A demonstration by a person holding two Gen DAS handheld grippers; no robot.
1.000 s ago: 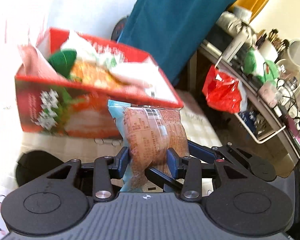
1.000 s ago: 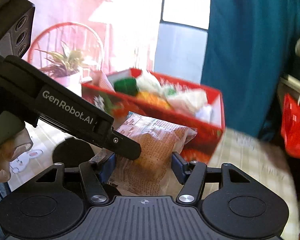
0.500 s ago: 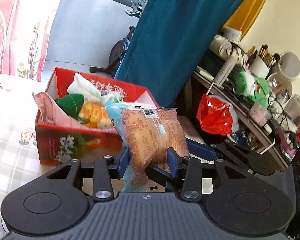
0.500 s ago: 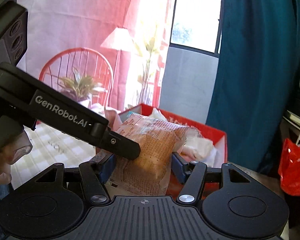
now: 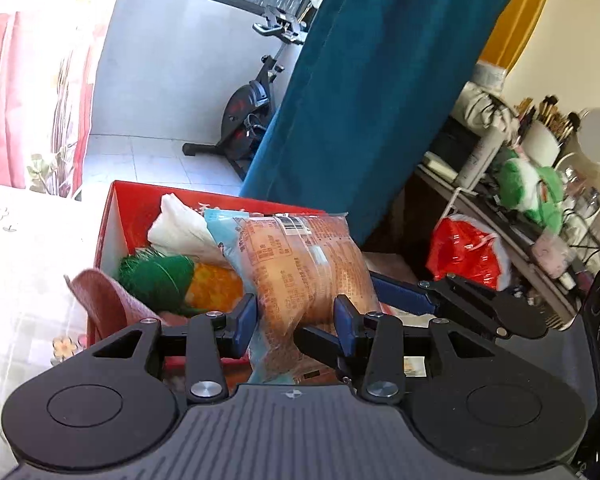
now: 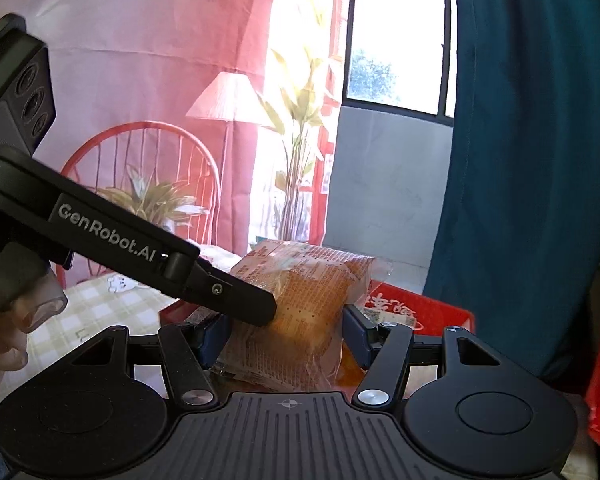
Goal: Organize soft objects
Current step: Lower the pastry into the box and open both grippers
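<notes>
Bread packet (image 5: 300, 276) between both tongs, its lower end hidden.

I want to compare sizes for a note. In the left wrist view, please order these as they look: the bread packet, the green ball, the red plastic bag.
1. bread packet, though it is nearest the camera.
2. red plastic bag.
3. green ball, close to the bag, so this order is unsure.

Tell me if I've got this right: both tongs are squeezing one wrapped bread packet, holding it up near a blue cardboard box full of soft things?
Nearly. The box is red, not blue, as the left wrist view shows plainly. The rest holds: the left tongs and the right tongs both grip the same bread packet, raised near that box of soft things.
</notes>
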